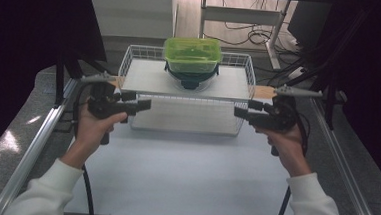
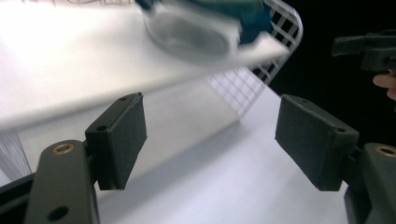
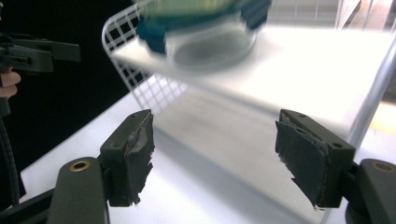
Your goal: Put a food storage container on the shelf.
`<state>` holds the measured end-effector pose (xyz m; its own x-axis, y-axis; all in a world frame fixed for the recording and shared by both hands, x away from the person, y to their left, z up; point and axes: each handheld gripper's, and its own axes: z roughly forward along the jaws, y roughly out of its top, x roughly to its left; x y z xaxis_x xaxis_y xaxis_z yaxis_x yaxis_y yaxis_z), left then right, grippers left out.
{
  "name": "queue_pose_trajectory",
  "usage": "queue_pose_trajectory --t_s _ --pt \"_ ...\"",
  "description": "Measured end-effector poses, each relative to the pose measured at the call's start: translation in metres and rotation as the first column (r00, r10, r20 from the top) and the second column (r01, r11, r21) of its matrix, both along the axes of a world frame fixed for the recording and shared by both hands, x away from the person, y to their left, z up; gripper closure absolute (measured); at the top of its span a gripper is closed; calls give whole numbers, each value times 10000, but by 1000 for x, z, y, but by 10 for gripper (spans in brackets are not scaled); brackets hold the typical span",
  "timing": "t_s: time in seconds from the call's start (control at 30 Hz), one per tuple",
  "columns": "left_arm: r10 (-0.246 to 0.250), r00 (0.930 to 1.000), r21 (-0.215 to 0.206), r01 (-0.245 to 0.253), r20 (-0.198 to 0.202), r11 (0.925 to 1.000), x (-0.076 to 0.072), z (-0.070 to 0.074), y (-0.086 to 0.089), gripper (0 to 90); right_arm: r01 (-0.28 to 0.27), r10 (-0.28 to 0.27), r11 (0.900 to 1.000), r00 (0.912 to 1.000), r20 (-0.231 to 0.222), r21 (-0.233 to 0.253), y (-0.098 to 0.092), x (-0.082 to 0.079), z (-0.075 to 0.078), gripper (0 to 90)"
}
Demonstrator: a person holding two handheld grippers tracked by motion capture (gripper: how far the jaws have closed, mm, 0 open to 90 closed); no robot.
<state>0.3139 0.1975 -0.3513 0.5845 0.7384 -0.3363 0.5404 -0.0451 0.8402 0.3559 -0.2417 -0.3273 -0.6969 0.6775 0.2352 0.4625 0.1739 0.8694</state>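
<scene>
A green translucent box [image 1: 192,54] is stacked on a glass bowl with a dark blue lid [image 1: 190,78], on the upper white shelf [image 1: 145,77] of a wire rack [image 1: 127,58]. The left gripper [image 1: 142,104] is held at the rack's front left corner, open and empty. The right gripper [image 1: 240,112] is at the front right corner, also open and empty. In the left gripper view the bowl [image 2: 191,39] appears blurred above the wide-apart pads [image 2: 122,135]. The right gripper view has the bowl [image 3: 210,44] above its worn pads [image 3: 299,156].
The rack stands at the back of a white table top [image 1: 184,172] with metal rails on both sides. Dark curtains hang left and right. Cables and a desk frame [image 1: 244,15] lie on the floor behind. Each gripper view catches the other gripper farther off [image 2: 369,46] [image 3: 32,51].
</scene>
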Motion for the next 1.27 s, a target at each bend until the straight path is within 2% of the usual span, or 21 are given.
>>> queue_pose_trajectory --t_s 0.13,0.17,0.2,0.23,0.33,0.37,0.4,0.47,0.5,0.53,0.6,0.7,1.07,1.27 --pt "-328 9994 173 330 -122 9993 -26 -25 -3 241 -130 126 9989 9999 -82 -443 -3 -26 -27 261" --pt "-428 9988 229 433 -227 9988 -36 -35 -5 242 -186 179 9974 9998 -100 -699 -4 -38 -38 259" --pt "-487 9983 200 493 -305 9986 -42 -43 -6 242 -224 215 9968 9997 -127 -767 -4 -42 -43 259" --pt "-487 9983 200 493 -305 9986 -42 -43 -6 242 -224 215 9968 9997 -127 -767 -4 -42 -43 259" --pt "-554 9974 397 572 -457 9976 -52 -58 -8 242 -403 362 9944 9984 -437 -976 -2 -54 -61 259" --pt "-547 9974 496 571 -479 9971 -54 -61 -9 243 -495 431 9916 9975 -557 -1191 0 -59 -69 256" --pt "-468 9978 627 497 -477 9968 -57 -66 -10 243 -495 431 9916 9975 -557 -1191 0 -59 -69 256" --pt "-510 9964 750 560 -670 9956 -59 -73 -13 245 -530 455 9910 9970 -633 -1231 2 -63 -80 256" --pt "-507 9957 804 569 -773 9951 -59 -77 -14 245 -612 501 9886 9953 -829 -1373 5 -64 -88 256" --pt "-507 9957 804 569 -773 9951 -59 -77 -14 245 -612 501 9886 9953 -829 -1373 5 -64 -88 256" --pt "-545 9950 816 614 -840 9948 -59 -80 -15 245 -708 550 9855 9930 -1044 -1542 8 -65 -100 256" --pt "-495 9953 931 573 -836 9940 -60 -82 -15 247 -725 545 9832 9925 -1098 -1677 10 -65 -104 253" --pt "-474 9943 947 564 -956 9939 -58 -86 -15 247 -533 377 9858 9944 -991 -1594 6 -65 -105 249" --pt "-471 9941 1000 569 -974 9934 -58 -87 -16 239 -496 333 9851 9944 -1006 -1646 6 -65 -106 214"
